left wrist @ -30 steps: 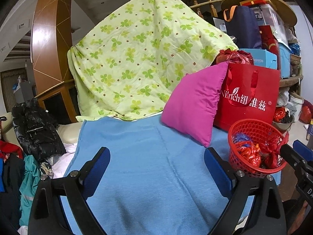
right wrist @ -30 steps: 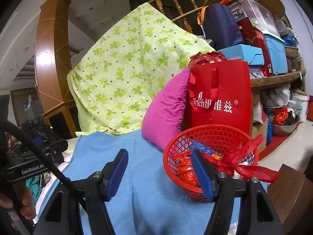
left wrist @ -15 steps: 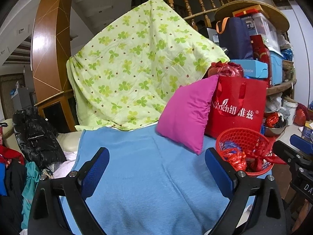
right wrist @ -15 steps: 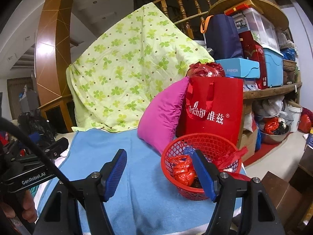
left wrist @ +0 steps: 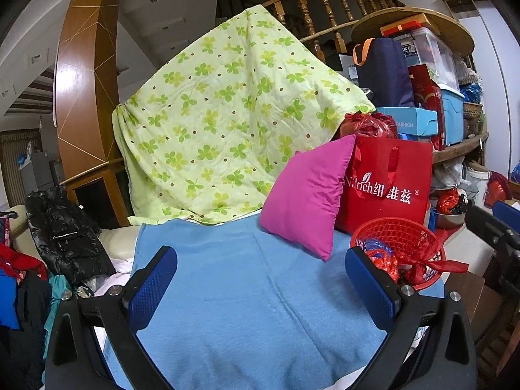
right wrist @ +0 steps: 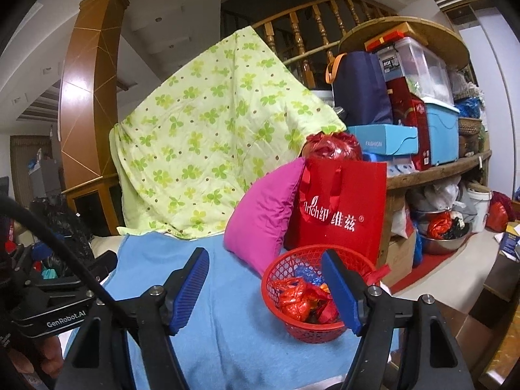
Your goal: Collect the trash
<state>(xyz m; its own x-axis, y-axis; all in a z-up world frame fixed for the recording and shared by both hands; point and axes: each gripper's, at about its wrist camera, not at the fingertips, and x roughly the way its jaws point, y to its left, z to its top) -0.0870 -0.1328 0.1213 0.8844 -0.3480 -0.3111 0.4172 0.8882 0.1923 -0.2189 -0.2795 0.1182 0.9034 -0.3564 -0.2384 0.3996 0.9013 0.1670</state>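
A red mesh basket (right wrist: 286, 263) sits on the blue blanket (right wrist: 227, 318) at the right, holding crumpled red and blue plastic trash (right wrist: 297, 295). It also shows in the left wrist view (left wrist: 398, 230), with trash (left wrist: 383, 260) inside and a red strip hanging over its rim. My right gripper (right wrist: 265, 289) is open and empty, held back from the basket, its right finger in front of it. My left gripper (left wrist: 260, 286) is open and empty over the blanket (left wrist: 247, 308), left of the basket.
A pink pillow (right wrist: 263, 214) and a red tote bag (right wrist: 341, 211) stand behind the basket. A green clover quilt (left wrist: 227, 120) hangs behind. Cluttered shelves (right wrist: 432, 169) are at the right, dark clothes (left wrist: 61, 237) at the left. The blanket's front edge drops off near me.
Both grippers have pulled back and tilted up; the basket now looks smaller and lower in both views. Both stay open and empty.
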